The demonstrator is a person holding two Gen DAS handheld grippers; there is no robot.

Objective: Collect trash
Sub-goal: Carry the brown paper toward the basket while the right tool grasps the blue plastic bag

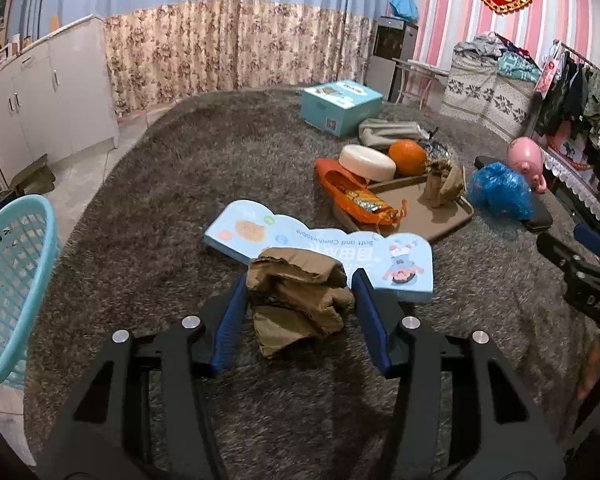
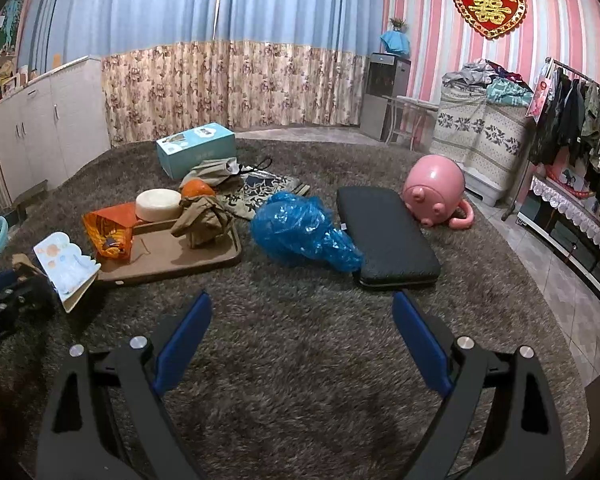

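Note:
A crumpled brown paper wad lies on the grey shag carpet between the fingers of my left gripper; the jaws stand open around it, with the pads close to its sides. A light blue card packaging lies just beyond it. My right gripper is open and empty above bare carpet. Ahead of it lie a crumpled blue plastic bag, another brown paper wad on a brown tray, and an orange snack wrapper.
A turquoise basket stands at the left carpet edge. A white round tin, an orange, a black cushion, a pink piggy toy and a blue box sit on the carpet. Cabinets stand left, a clothes rack right.

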